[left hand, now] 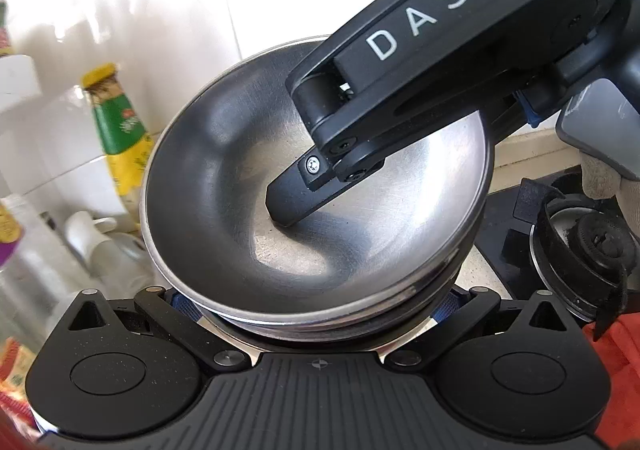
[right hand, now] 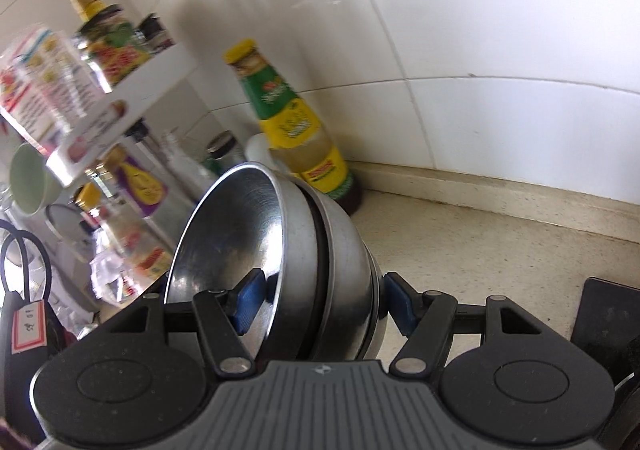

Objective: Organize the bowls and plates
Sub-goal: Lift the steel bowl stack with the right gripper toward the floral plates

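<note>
Steel bowls (right hand: 320, 250), nested in a stack of at least two with a dark band between the rims, are tilted up off the tabletop (right hand: 500, 234) and fill the middle of both views. How many bowls make up the stack is hard to count; in the left wrist view only the inside of the top one (left hand: 224, 178) shows clearly, with rims layered under its near edge.

Right gripper (right hand: 320, 298) stands about half open and clamps the stack's wall: one blue-padded finger (right hand: 248, 302) lies inside the top bowl, the other (right hand: 400, 302) presses on the outside of the bottom one. From the left wrist camera the same gripper reaches in from the upper right, its inner finger (left hand: 296, 194) laid against the bowl's floor, and a light glove shows at the right edge behind it.

Left gripper (left hand: 316, 302) sits under the near rim of the stack. Its fingertips are covered by the bowls, with only slivers of blue pad visible at each side, so it probably grips the stack's lower edge, but I cannot tell for sure.

Behind the bowls a yellow-capped bottle with a green label (right hand: 296, 122) stands by the white tiled wall (right hand: 480, 30). A shelf rack (right hand: 132, 90) of bottles at the left is blurred. Part of a black stove burner (left hand: 584, 250) is cut off at the right.
</note>
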A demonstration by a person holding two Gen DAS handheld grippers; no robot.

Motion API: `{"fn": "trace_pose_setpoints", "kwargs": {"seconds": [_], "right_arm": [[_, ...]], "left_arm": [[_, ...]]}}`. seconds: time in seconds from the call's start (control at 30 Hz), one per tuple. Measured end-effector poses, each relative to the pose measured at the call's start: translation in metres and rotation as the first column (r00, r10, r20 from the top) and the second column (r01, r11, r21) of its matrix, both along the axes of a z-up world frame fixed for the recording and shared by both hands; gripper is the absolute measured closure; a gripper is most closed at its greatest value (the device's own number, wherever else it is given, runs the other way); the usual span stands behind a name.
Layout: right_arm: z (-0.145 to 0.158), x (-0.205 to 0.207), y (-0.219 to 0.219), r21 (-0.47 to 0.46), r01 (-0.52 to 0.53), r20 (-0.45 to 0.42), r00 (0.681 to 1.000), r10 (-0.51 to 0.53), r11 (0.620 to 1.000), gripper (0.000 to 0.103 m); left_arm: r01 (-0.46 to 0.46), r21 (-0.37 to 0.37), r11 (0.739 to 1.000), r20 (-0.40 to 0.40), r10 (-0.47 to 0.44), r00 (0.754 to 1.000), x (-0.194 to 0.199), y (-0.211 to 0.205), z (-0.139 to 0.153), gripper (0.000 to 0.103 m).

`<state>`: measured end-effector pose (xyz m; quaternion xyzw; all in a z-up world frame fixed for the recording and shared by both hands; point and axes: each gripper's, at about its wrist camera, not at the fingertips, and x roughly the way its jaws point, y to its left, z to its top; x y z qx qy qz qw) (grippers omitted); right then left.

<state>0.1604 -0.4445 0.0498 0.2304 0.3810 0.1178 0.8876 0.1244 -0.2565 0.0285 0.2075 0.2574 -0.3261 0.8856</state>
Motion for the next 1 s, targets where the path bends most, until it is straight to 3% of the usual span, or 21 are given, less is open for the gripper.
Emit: {"fn": "trace_pose_setpoints", "kwargs": {"seconds": [0.53, 1.0], "right_arm": [[0.016, -0.05, 0.044, -0.008, -0.112, 0.015, 0.994, 0.113, 0.994, 0.04], [0.029, -0.127, 0.112, -0.005, -0.108, 0.003, 0.994, 0.108, 0.994, 0.04]], "left_arm": [[-0.115, -0.024, 0.993, 0.009, 0.115, 0.993, -0.105, 0.035, 0.006, 0.0], [-0.105, -0.002, 0.994, -0.012, 0.105, 0.994, -0.206, 0.092, 0.006, 0.0]]}}
